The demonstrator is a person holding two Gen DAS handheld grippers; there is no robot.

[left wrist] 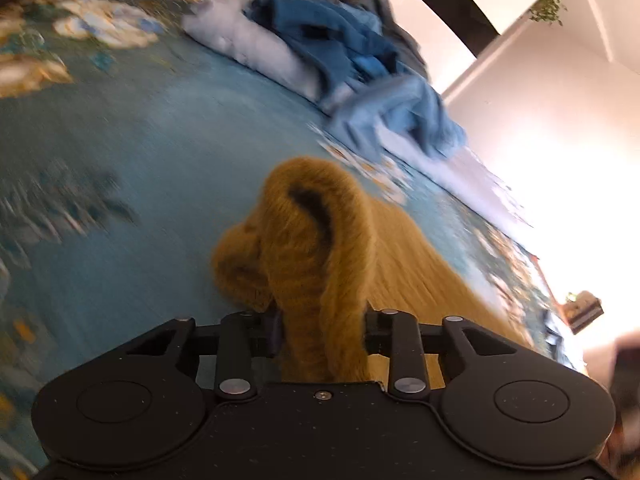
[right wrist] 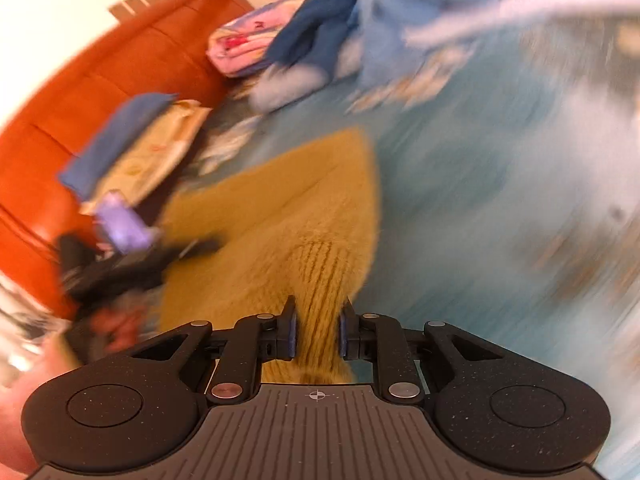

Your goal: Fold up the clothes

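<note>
Mustard sweater [right wrist: 280, 216] only half folded: left gripper [left wrist: 322, 330] pinching bunched sleeve, right gripper [right wrist: 318, 330] clamped on ribbed hem. Blue clothes pile [left wrist: 352, 52] untouched.

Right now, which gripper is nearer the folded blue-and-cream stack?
Left. The left gripper sits just beside the stack; the right gripper is farther off, across the sweater.

Mustard ribbed-knit sweater [right wrist: 280, 208] spread flat on teal floral bedcover, near edge bunched upward (fuzzy texture); blue clothes pile [left wrist: 360, 60] far.
</note>
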